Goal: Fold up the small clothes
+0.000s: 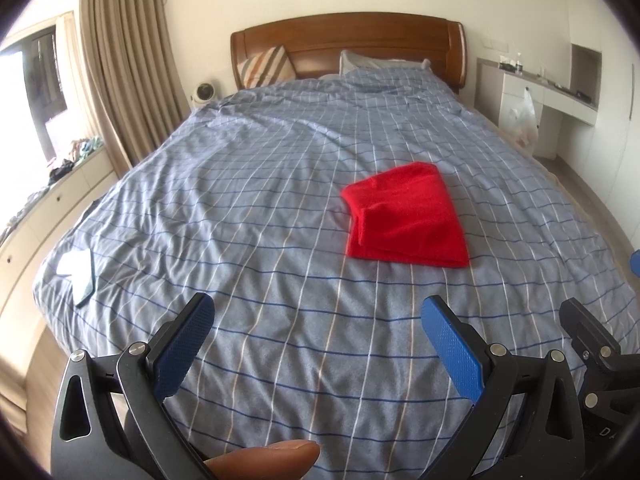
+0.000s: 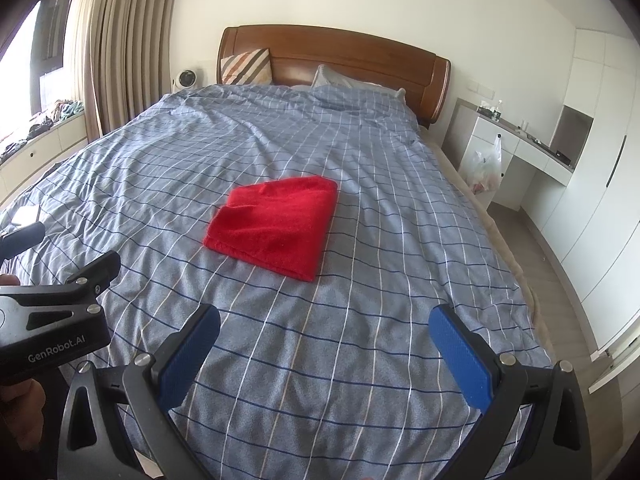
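Red garment (image 1: 404, 218) lies folded flat on the checked duvet (image 1: 240, 200), roughly mid-bed, a compact 4-sided stack; layered edges show along its left and near sides in the left wrist view. From the right wrist I see it (image 2: 276, 226) left of centre, its near corner pointing toward me.

Open duvet all round it: a wide stretch to the left, a narrower strip to the right before the bed's edge drops to the floor. Far side runs clear up to the pillows (image 2: 246, 66) and wooden headboard (image 2: 340, 52). A pale flat item (image 1: 78, 270) sits near the bed's left edge, well apart from the garment.

My left gripper (image 1: 318, 344) hangs above the near duvet, jaws spread wide, holding nothing; garment is beyond and slightly right of the gap. My right gripper (image 2: 324, 354), also spread wide and empty, has the garment beyond and left of its gap. Neither touches the cloth.
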Demonstrator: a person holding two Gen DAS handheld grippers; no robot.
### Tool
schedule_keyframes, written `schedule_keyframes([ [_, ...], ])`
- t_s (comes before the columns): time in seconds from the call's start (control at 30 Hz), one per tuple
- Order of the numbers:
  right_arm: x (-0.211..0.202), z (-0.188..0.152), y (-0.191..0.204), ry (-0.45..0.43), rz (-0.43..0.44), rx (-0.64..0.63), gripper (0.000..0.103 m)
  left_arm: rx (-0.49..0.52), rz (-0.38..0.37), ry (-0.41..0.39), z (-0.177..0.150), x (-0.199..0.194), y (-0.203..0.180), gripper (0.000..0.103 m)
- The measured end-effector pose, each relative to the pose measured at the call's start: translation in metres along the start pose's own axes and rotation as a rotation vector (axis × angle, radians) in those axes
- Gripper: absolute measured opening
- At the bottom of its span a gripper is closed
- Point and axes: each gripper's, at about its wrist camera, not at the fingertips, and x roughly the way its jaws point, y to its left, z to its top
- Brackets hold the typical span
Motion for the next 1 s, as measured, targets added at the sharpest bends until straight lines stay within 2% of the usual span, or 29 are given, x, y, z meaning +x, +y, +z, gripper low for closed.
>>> schedule_keyframes([
  [0.47,-0.0013,0.0016,-0.0019,-0.003,0.006,0.007,0.103,0.005,-0.011,0.005,0.0019,-0.0016,-0.0014,0.103],
  [0.67,-0.0061,0.0041,-0.0012,-0.005,0.029,0.017,0.103,0.014,0.033,0.007,0.0023,-0.0036,-0.0030,0.103],
  [1.0,-0.0075,0.0058,-0.0008,-0.006,0.028,0.020,0.103,0.012,0.042,-0.006,0.0043,-0.0084,0.0006,0.103],
])
